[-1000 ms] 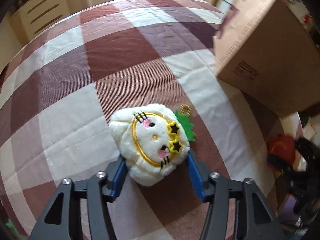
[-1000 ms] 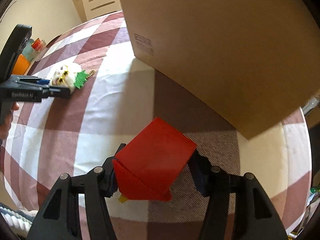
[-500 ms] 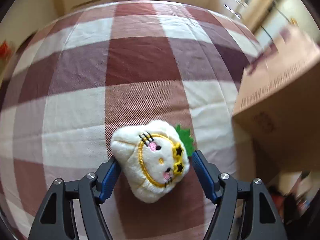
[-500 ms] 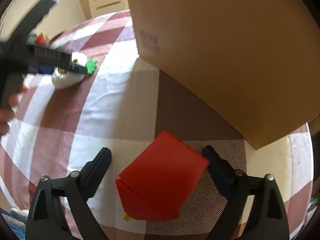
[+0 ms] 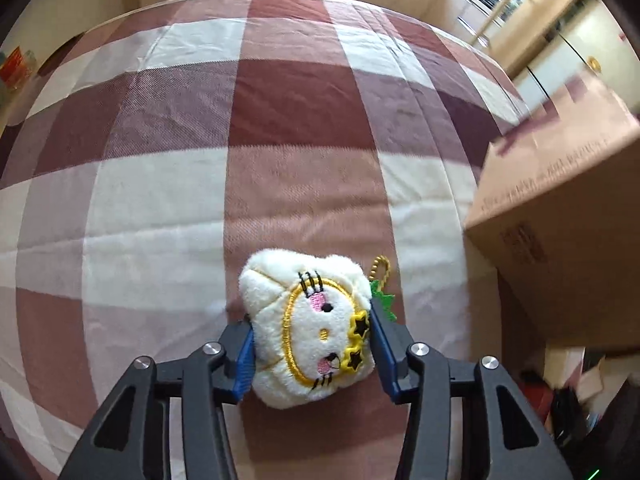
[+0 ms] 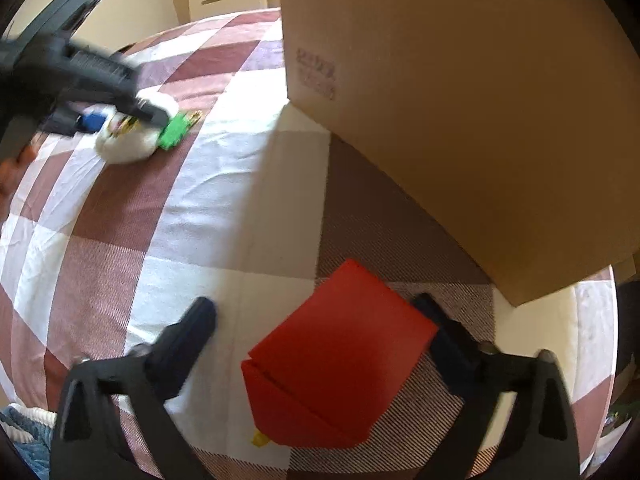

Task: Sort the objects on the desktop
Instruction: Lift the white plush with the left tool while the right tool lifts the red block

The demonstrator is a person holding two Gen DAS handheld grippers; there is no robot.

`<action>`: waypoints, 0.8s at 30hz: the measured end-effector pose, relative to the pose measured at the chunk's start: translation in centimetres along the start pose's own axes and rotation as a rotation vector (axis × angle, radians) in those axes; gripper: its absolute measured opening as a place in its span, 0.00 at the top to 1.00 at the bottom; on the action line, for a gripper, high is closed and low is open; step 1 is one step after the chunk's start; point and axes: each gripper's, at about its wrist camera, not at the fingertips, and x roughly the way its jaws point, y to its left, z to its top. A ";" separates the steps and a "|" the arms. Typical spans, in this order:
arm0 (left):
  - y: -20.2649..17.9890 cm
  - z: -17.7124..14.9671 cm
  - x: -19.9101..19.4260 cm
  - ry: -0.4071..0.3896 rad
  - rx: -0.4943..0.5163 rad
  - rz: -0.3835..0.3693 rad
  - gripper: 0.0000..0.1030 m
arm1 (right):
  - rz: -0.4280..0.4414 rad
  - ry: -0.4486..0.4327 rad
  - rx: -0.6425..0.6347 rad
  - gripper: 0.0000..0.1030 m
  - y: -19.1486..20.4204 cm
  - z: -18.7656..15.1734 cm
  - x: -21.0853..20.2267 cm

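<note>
print on the cardboard box (image 5: 560, 216) was too smeared for me to read in either wrist view; on its side i could only make out a faint stamped block. starting at the left, my left gripper (image 5: 312, 346) had its blue pads (image 5: 245, 354) pressed into both flanks of the plush toy (image 5: 308, 328), jaws closing on it. a second before, those pads stood just clear of the fur; half a second before they were wider still. the toy was fluffy, cream-white, with a yellow embroidered ring, star-shaped yellow glasses, a green felt leaf (image 5: 382, 300) and a gold bead chain (image 5: 380, 266). it sat on the checked tablecloth (image 5: 160, 160), a woven maroon, mauve and white fabric with creases. further right, my right gripper (image 6: 320, 312) straddled the red box (image 6: 336, 364), a smooth, sharp-edged carton lying near the cardboard box. its jaws were closing: the right finger touched the carton's corner while the left finger (image 6: 188, 332) stood apart from it. half a second before, both fingers stood wider.
</note>
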 end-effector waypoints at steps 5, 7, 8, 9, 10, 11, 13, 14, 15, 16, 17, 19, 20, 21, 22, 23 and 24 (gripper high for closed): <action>-0.5 -2.0 -0.7 0.022 0.073 0.018 0.53 | 0.073 0.039 0.087 0.45 -1.6 0.1 -0.8; -0.8 -2.8 -1.3 0.027 0.098 0.019 0.53 | 0.088 0.046 0.098 0.45 -1.8 -0.2 -1.4; -1.0 -3.1 -1.7 0.027 0.108 0.018 0.53 | 0.094 0.042 0.102 0.45 -1.8 -0.2 -1.8; -1.2 -3.4 -2.1 0.027 0.116 0.016 0.53 | 0.094 0.035 0.105 0.45 -1.8 -0.6 -2.5; -1.3 -3.7 -2.6 0.027 0.122 0.017 0.53 | 0.094 0.025 0.109 0.45 -1.8 -0.7 -3.2; -1.6 -3.8 -3.1 0.023 0.130 0.017 0.53 | 0.092 0.009 0.115 0.45 -1.9 -1.1 -4.8; -2.7 -3.9 -4.4 0.005 0.158 0.019 0.53 | 0.074 -0.025 0.118 0.45 -2.0 -1.0 -6.8; -3.4 -3.7 -4.8 -0.005 0.176 0.023 0.53 | 0.067 -0.038 0.119 0.45 -2.1 -0.9 -7.6; -4.2 -3.6 -5.5 -0.020 0.202 0.027 0.53 | 0.060 -0.052 0.122 0.45 -2.3 -0.8 -8.8; -5.1 -3.5 -6.1 -0.034 0.230 0.030 0.53 | 0.053 -0.066 0.125 0.45 -2.7 -0.4 -10.1; -6.1 -3.3 -6.8 -0.052 0.264 0.034 0.53 | 0.047 -0.078 0.127 0.45 -3.1 -0.2 -11.3; -8.1 -2.9 -8.3 -0.092 0.325 0.044 0.53 | 0.033 -0.104 0.135 0.45 -3.5 0.1 -13.1; -8.8 -2.8 -8.9 -0.107 0.345 0.045 0.53 | 0.029 -0.115 0.144 0.45 -3.7 0.4 -13.9; -9.8 -2.5 -9.7 -0.127 0.366 0.044 0.53 | 0.026 -0.123 0.153 0.45 -4.0 0.5 -14.6; -10.8 -2.1 -10.6 -0.148 0.384 0.040 0.53 | 0.019 -0.135 0.162 0.45 -4.3 0.7 -15.4; -11.7 -1.7 -11.2 -0.164 0.396 0.035 0.53 | 0.012 -0.145 0.167 0.45 -4.6 0.9 -16.1; -12.5 -1.1 -11.6 -0.179 0.405 0.031 0.53 | 0.002 -0.156 0.170 0.45 -4.9 1.1 -16.8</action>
